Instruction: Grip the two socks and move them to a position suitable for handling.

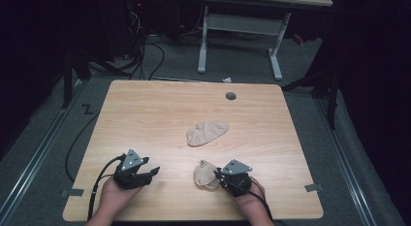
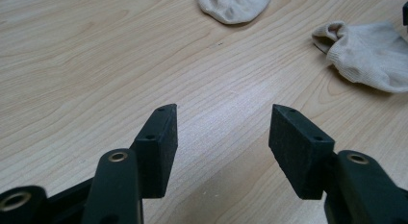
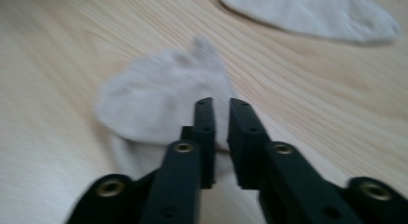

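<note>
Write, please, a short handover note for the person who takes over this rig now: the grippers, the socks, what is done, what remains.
Left gripper: open, holds nothing, low over the wooden table.
Right gripper: jaws nearly together, pinching the edge of the near crumpled beige cotton sock at the front of the table.
The second beige sock lies flat at mid-table, apart from the first.
Done: near sock gripped.
Left: probably bringing the two socks together as a pair; not yet begun.
</note>
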